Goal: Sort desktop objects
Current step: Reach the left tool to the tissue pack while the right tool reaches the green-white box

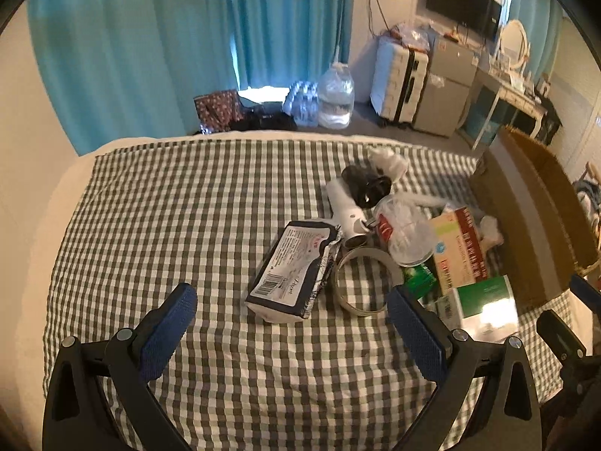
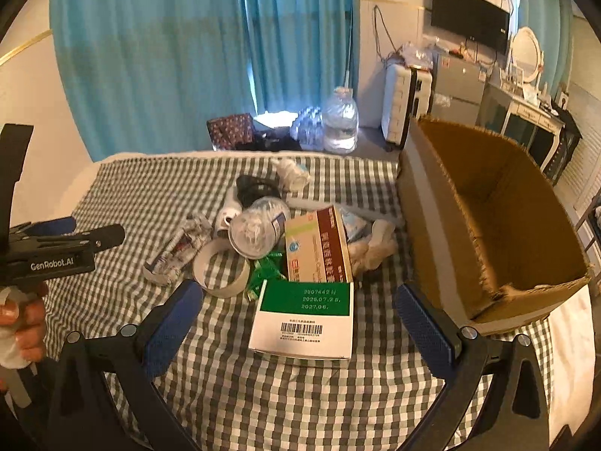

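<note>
Green-and-white carton (image 2: 304,319), low at centre frame, looks light and stiff, best pinched across its long sides by the wide-open, empty right hand-held gripper (image 2: 300,323).

Each gripper (image 2: 298,329) has black linkage arms, silver pivot screws and blue textured pads (image 2: 172,327) (one body reads "GenRobot.AI").

Cluttered pile (image 2: 285,240) of boxes, tape ring, jar on checked cloth; open cardboard box (image 2: 488,218) beside it.
</note>
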The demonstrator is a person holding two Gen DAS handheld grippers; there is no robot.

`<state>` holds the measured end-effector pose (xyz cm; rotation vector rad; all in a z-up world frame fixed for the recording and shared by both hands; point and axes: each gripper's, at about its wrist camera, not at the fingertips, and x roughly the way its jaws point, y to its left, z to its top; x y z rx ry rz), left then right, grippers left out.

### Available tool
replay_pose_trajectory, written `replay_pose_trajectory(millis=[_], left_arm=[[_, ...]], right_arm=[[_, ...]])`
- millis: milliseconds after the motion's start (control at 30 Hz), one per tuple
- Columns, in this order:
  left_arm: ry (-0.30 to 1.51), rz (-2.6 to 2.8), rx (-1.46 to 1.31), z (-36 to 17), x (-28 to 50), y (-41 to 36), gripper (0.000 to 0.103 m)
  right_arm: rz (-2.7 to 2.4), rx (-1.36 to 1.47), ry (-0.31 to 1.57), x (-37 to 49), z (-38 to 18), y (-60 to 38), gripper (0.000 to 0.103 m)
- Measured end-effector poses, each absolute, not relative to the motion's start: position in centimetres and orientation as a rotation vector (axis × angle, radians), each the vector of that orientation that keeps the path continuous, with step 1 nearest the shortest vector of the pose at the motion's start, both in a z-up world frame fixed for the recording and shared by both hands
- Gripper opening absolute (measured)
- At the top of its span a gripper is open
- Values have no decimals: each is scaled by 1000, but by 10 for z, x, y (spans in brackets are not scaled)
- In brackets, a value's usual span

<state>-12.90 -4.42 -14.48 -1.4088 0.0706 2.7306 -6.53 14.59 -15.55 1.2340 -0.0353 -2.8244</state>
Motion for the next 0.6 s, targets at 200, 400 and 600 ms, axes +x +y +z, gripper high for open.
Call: replay_pose_trajectory(millis=[200, 400, 600], left_arm=[[80, 2678, -1489, -174, -148, -48, 103], [114, 2629, -1561, -202, -163, -52, 103], [99, 2611, -1622, -223, -182, -59, 103]], right_arm=[[-2807, 1337, -17, -78, -180, 142, 103], [-2778, 1470, 66, -89, -207, 138, 103], [-2758, 1565, 127, -95, -227, 137, 103]])
